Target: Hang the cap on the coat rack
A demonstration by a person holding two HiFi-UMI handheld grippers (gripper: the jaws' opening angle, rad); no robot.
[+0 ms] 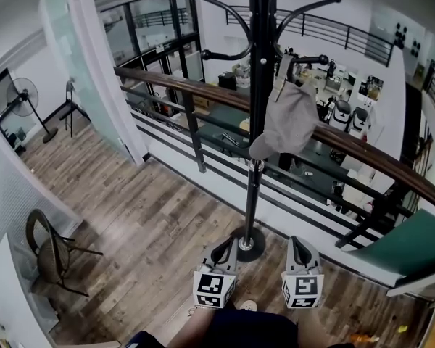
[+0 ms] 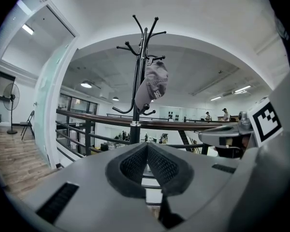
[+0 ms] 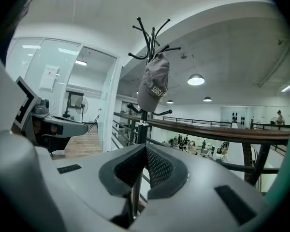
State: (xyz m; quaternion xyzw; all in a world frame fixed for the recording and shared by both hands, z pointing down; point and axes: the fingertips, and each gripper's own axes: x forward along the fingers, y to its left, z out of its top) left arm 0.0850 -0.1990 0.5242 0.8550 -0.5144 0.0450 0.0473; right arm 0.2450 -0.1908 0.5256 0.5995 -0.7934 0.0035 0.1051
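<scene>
Nearest, at the bottom edge of the head view: left gripper and right gripper, side by side, both pointing away from the person toward the rack. In each gripper view the ribbed pads meet at the tips with nothing between them, so both pairs of jaws are pressed together and empty. Just ahead of the tips and between them, the round base of the coat rack sits on the plank floor. The black pole rises straight from it, with curved hooks branching off near the top. The cap, grey, hangs from a hook on the pole's right side in the head view. Its crown sags downward and its brim sits low against the pole, clear of both grippers. The gripper views show white lettering on the cap, too small to read. To the left, near a white wall, stands a chair with a curved back. Behind the rack a wooden handrail on dark balusters runs across the frame. A teal surface juts in at the right, just this side of the rail. Further left are a glass partition and a pedestal fan. Beyond the rail, a lower floor with desks shows far below.
</scene>
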